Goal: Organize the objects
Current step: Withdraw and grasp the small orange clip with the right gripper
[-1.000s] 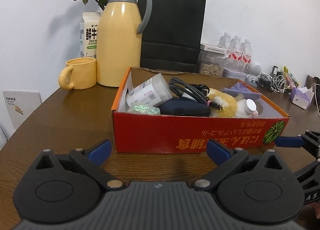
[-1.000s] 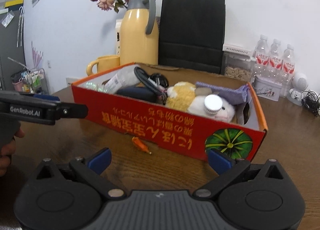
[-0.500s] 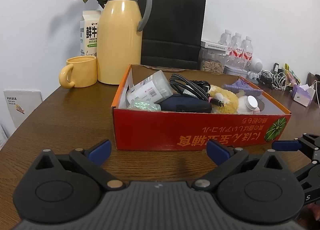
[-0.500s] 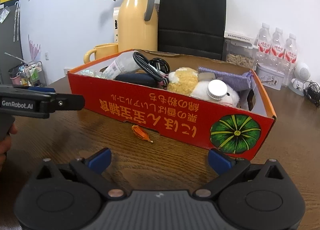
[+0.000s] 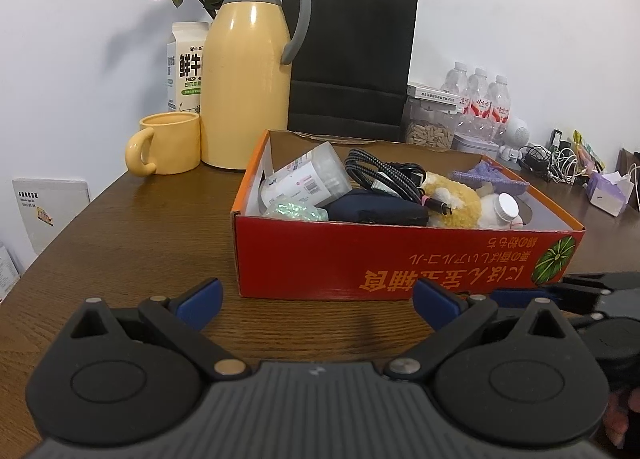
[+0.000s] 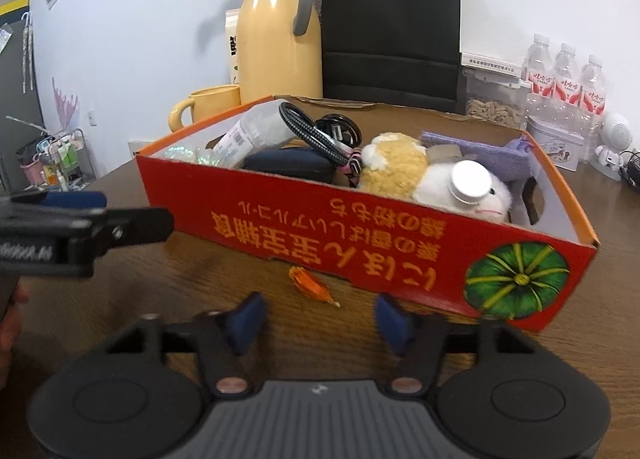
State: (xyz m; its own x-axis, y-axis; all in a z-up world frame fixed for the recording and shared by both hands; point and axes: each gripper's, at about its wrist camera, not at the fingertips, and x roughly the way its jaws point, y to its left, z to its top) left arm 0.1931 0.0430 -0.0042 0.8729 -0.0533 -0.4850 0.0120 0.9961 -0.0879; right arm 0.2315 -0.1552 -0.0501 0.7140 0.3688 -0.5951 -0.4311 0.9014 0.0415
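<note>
Wooden table (image 6: pixel 168 291) carries a red box (image 6: pixel 360 235); a small orange wrapped candy (image 6: pixel 312 286) lies at its 6 o'clock. Right gripper (image 6: pixel 318 323), empty, has narrowed its jaws and neared it, likely for pickup. Left gripper (image 5: pixel 316 299) stays wide open, empty.

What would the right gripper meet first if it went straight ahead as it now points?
Probably the small orange wrapped piece lying on the wooden table, just ahead of the right gripper; right behind it stands the red cardboard box. Depth is uncertain.
</note>
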